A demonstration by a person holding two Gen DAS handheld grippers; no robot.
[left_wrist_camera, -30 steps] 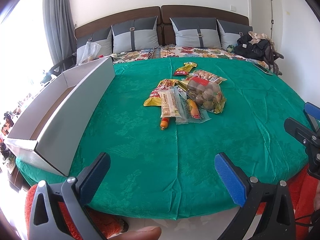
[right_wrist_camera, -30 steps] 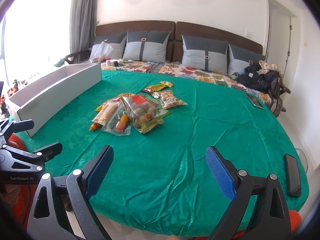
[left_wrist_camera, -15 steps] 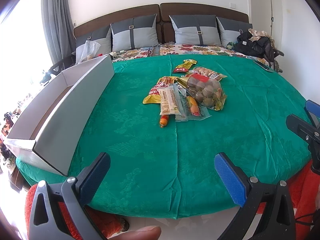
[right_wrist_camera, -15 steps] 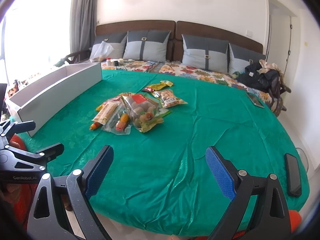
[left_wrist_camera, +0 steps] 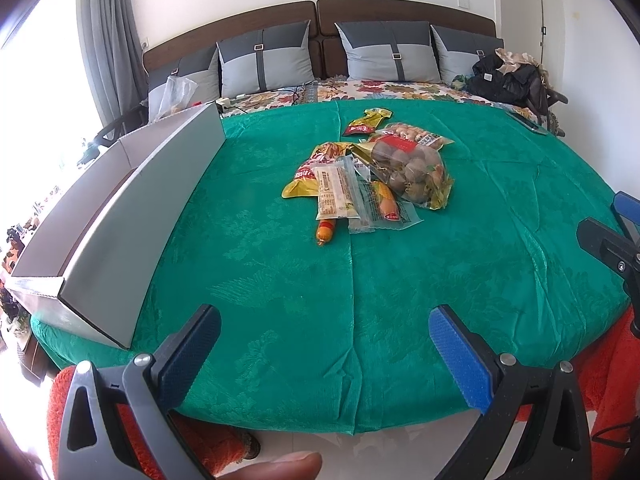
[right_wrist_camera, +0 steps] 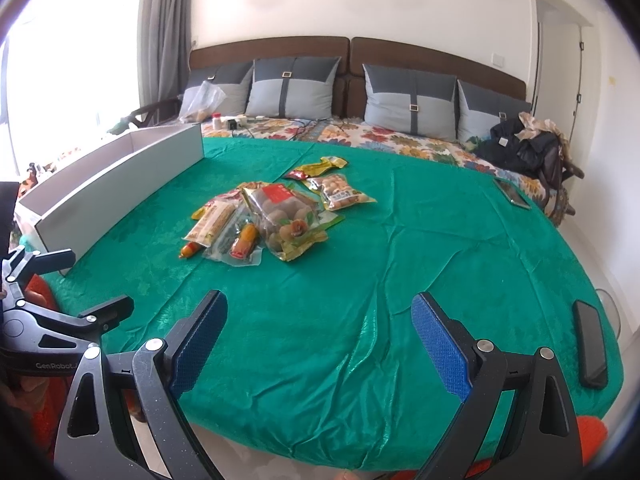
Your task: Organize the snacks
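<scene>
A heap of snack packets (left_wrist_camera: 372, 176) (right_wrist_camera: 276, 216) lies mid-bed on the green cover: a clear bag of brown balls (left_wrist_camera: 408, 168), a pale bar packet (left_wrist_camera: 336, 192), an orange sausage (left_wrist_camera: 326, 230), a yellow pouch (left_wrist_camera: 368, 120) and a nut bag (right_wrist_camera: 342, 192). A long white box (left_wrist_camera: 132, 208) (right_wrist_camera: 116, 184) stands open along the left edge. My left gripper (left_wrist_camera: 324, 344) hangs open over the near edge of the bed, well short of the heap. The right gripper (right_wrist_camera: 318, 332) is open too, with nothing between its fingers, and shows at the right edge of the left wrist view.
Grey pillows (right_wrist_camera: 292, 88) and a floral sheet (right_wrist_camera: 360, 136) fill the head of the bed. A dark bundle of clothes (right_wrist_camera: 528, 148) sits far right. A black phone (right_wrist_camera: 590, 348) lies near the right edge, another (right_wrist_camera: 512, 194) farther back. The green cover (left_wrist_camera: 280, 280) is bare around the heap.
Both views have shifted only slightly; the left gripper has edged a little nearer the heap. Both grippers stay open and the snacks have not moved.
</scene>
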